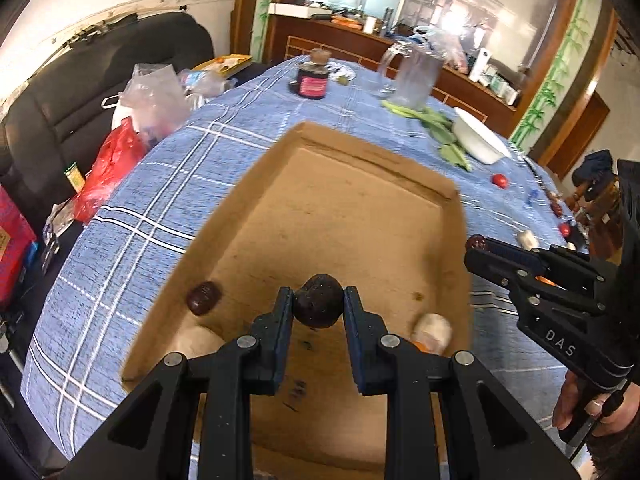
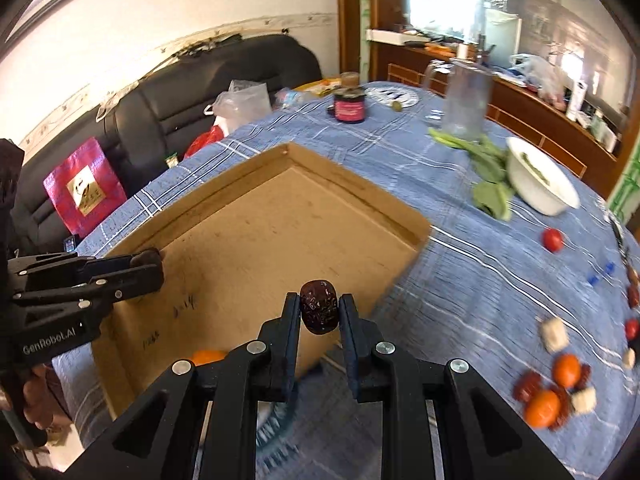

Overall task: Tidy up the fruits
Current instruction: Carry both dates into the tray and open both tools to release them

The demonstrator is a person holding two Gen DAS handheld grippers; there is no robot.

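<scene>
Between both grippers' (image 1: 319, 306) (image 2: 319, 312) pads, dark fruits (image 1: 319, 305) (image 2: 319, 306)

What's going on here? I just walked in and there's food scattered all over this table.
A person is sorting fruit into a shallow cardboard box on the blue checked tablecloth, with a handheld gripper in each hand. The left gripper is shut on a dark round fruit over the box. The right gripper is shut on a wrinkled red date near the box's edge. Another date already lies inside; oranges, dates and pale cubes wait on the cloth.
</scene>
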